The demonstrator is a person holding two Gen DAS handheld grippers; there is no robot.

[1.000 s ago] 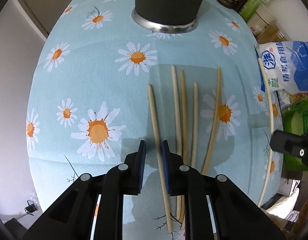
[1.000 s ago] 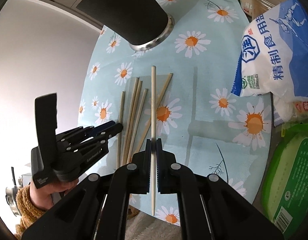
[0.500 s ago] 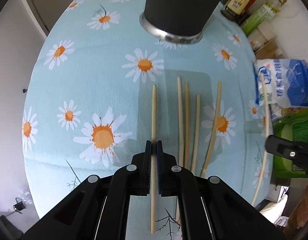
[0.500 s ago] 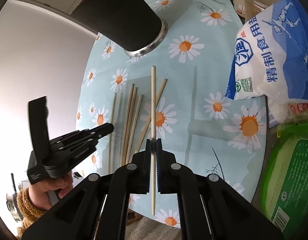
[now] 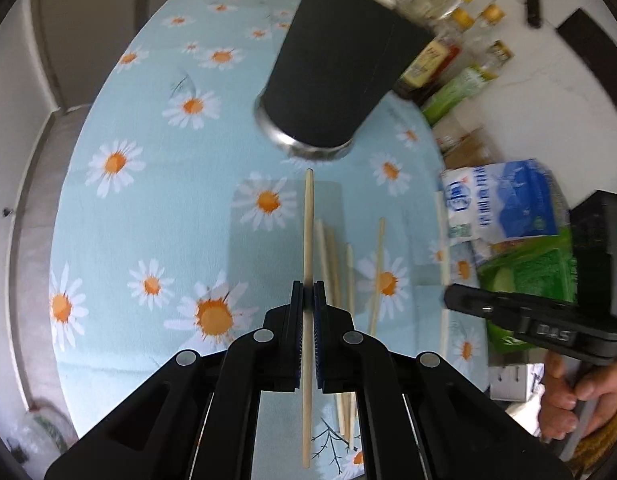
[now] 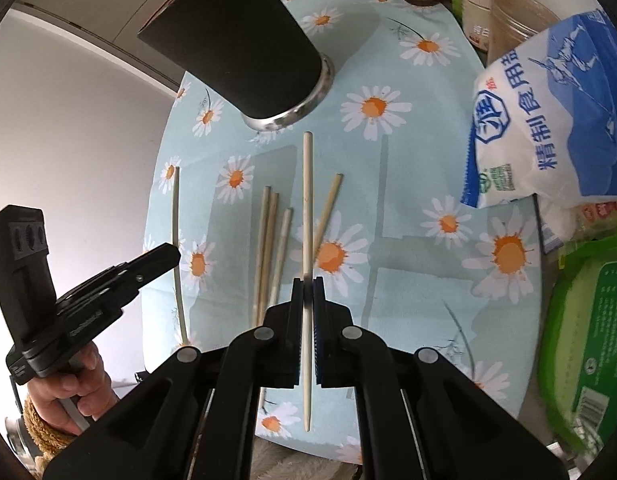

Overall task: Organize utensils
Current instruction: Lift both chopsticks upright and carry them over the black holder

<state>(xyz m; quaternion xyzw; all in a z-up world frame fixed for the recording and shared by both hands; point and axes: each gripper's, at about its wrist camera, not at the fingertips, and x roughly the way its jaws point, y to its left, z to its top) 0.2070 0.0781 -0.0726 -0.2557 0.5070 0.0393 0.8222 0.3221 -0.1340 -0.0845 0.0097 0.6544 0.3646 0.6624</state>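
The left gripper (image 5: 307, 296) is clenched on one chopstick (image 5: 308, 224), the right gripper (image 6: 307, 292) on another chopstick (image 6: 307, 200), both lifted above the daisy tablecloth (image 6: 408, 240). Four loose chopsticks (image 6: 268, 240) lie below, near the black cup (image 6: 244, 44). The blue-and-white bag (image 6: 548, 120) reads "精制食用盐".

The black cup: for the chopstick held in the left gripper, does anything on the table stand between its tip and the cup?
Nothing visible does. The left gripper is shut on a chopstick whose far tip points at the black cup, with only bare tablecloth between. The loose chopsticks lie off to its right.
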